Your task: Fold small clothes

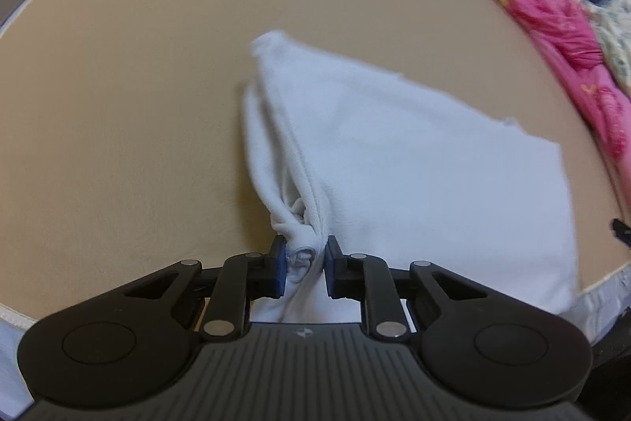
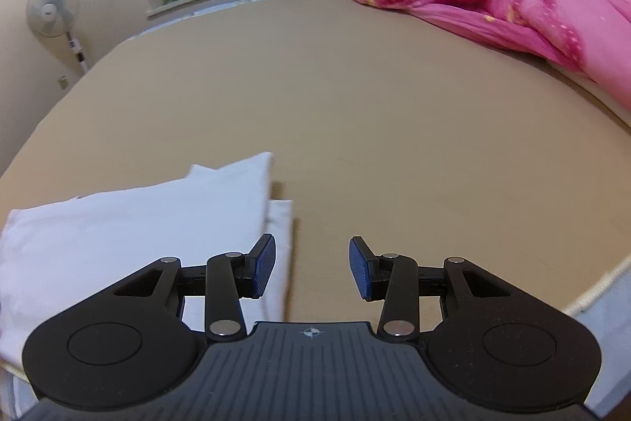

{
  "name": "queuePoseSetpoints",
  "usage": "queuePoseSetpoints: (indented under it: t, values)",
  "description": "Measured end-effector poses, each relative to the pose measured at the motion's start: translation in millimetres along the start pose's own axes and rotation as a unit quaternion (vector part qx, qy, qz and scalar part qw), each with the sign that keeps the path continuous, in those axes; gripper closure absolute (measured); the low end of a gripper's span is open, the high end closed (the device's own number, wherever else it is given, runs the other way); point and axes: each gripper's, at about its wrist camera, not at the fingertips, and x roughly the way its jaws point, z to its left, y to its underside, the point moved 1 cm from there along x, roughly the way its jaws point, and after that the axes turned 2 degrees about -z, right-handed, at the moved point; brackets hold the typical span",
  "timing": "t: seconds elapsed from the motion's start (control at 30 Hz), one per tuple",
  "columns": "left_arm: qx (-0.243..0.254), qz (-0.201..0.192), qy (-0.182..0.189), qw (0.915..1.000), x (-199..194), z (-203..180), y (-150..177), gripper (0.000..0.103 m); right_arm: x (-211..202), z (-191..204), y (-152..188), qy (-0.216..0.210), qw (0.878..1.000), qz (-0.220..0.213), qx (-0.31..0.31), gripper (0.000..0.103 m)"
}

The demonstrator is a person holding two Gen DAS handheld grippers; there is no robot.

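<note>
The left gripper [image 1: 303, 265] jaws pinch a bunched corner of the white garment [image 1: 394, 164] on the bed [image 1: 118, 105]; the right gripper [image 2: 311, 267] jaws gape empty beside that garment.

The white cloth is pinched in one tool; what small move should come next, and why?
Probably carry the pinched corner across the white cloth to fold it: the left gripper grips a bunched corner, while the right gripper is open, holding nothing.
</note>
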Motion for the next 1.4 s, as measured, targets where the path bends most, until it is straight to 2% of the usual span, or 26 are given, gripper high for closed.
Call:
queuePoseSetpoints:
  t: [0.1,0.2,0.37,0.47,0.57,0.6,0.7,0.8,0.9,0.97,1.0,1.07,1.1,1.13,1.2,1.3,1.33,1.4]
  values:
    - [0.037,-0.016,0.019,0.999,-13.8,-50.8,-12.6,0.084,-1.0,-9.7,-2.0,0.002,1.0,-0.002,0.006,0.06]
    - [0.081,-0.029,0.05,0.995,-20.4,-122.5,-26.6,0.084,-2.4,-18.3,-4.2,-0.002,1.0,-0.008,0.015,0.06]
    - [0.114,-0.022,0.111,0.987,2.3,-256.5,-31.0,0.085,-4.5,-29.2,-6.9,-0.006,0.999,-0.014,0.036,0.06]
    - [0.119,0.005,0.14,0.9829,31.7,-327.3,-16.4,0.083,-5.4,-34.0,-8.1,-0.006,0.999,-0.018,0.045,0.06]
    - [0.122,0.061,0.195,0.9713,59.9,-363.2,-7.5,0.08,-5.2,-38.6,-8.8,-0.006,0.998,-0.022,0.054,0.06]
    - [0.117,0.066,0.201,0.9703,63.2,-366.9,-8.4,0.078,-4.8,-39.7,-8.8,-0.008,0.998,-0.022,0.059,0.06]
    - [0.122,0.033,0.204,0.9707,54.3,-345.3,-15.1,0.078,-4.4,-43.4,-9.4,-0.028,0.997,-0.02,0.071,0.06]
    - [0.147,0.026,0.17,0.974,50.0,-305.1,-9.6,0.078,-0.5,-43.2,-8.9,-0.068,0.995,-0.004,0.078,0.06]
    - [0.179,0.045,0.158,0.97,54.1,-266.4,9.6,0.078,10.6,-39.3,-7.2,-0.112,0.989,0.036,0.09,0.06]
    - [0.196,0.065,0.164,0.9646,62.2,-244.2,28.7,0.078,23.2,-33.9,-1.7,-0.14,0.982,0.084,0.097,0.06]
    - [0.209,0.075,0.155,0.9626,72.4,-240.3,41.2,0.078,29.6,-29.1,2.4,-0.146,0.979,0.109,0.092,0.06]
    - [0.224,0.099,0.119,0.9622,96.9,-230.8,64.4,0.079,38.4,-15.6,9.5,-0.145,0.977,0.145,0.062,0.06]
    - [0.23,0.104,0.116,0.9607,102.3,-222.1,74.9,0.079,40.7,-9.9,11.8,-0.138,0.978,0.152,0.045,0.072]
    - [0.239,0.093,0.119,0.9592,100.9,-219.5,80.8,0.079,41.5,-6.0,13.5,-0.133,0.979,0.152,0.032,0.092]
    - [0.247,0.088,0.135,0.9555,93.0,-218.7,79.3,0.078,39.5,-8.1,12.4,-0.134,0.98,0.143,0.042,0.093]
    - [0.226,0.08,0.162,0.9573,83.5,-199.6,71.6,0.077,34.8,-24.8,8.5,-0.117,0.983,0.119,0.073,0.094]
    - [0.225,0.086,0.159,0.9575,87.6,-196.5,72.1,0.077,35.1,-25.5,9.9,-0.109,0.984,0.121,0.074,0.094]
    - [0.251,0.114,0.143,0.9507,101.9,-193.2,81.4,0.079,41.0,-18.1,16.8,-0.094,0.984,0.143,0.048,0.094]
